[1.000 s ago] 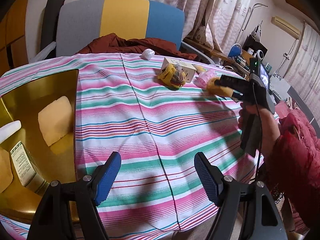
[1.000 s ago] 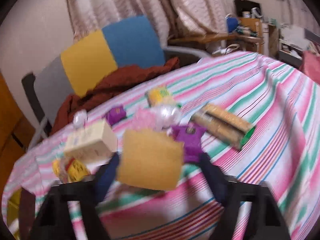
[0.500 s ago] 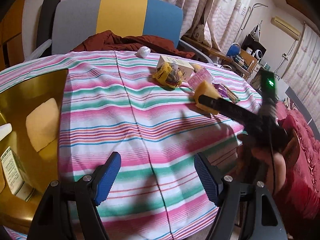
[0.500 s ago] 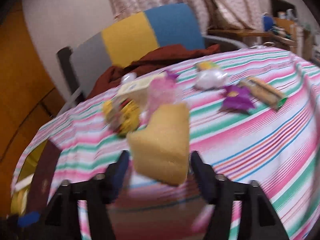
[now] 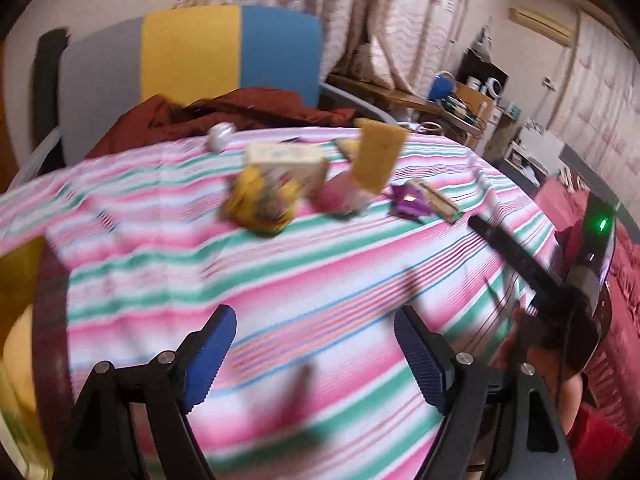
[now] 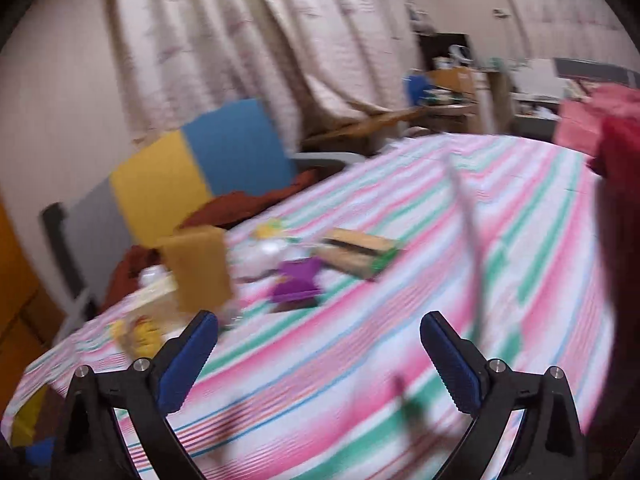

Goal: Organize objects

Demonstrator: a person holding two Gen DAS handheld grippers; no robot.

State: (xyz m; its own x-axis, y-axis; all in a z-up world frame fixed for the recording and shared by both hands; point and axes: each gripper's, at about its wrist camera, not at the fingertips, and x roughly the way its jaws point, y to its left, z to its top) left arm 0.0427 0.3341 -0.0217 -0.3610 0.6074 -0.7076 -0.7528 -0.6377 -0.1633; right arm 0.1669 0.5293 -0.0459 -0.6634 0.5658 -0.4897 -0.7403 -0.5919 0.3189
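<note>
Both views blurred by motion. Yellow sponge [image 6: 198, 268]: a flat slab, ochre, porous face, squarish outline, one corner uppermost, tilted. It is free of both tongs. In the right wrist view it sits ahead of the left blue pad, apart from it, with no pad on it; in the left wrist view the same sponge [image 5: 378, 156] shows over the cluster near the far edge of the striped tablecloth [image 5: 320, 280]. Whether it touches the cloth cannot be told.

Right gripper [image 6: 319, 354]: jaws opening, now wide, nothing between the pads. Left gripper [image 5: 315, 350]: jaws opening, wide, only cloth visible between the pads.

Cluster near the far edge: cream box [image 5: 286, 160], yellow wrapped item [image 5: 260, 200] just in front of it, purple packet [image 5: 410, 202], long brown-and-green pack [image 6: 356, 254] beside the purple one.

Gold tray [image 5: 20, 272] at the left edge of the table. Chair back [image 5: 192, 54] in grey, yellow and blue beyond the far edge.
</note>
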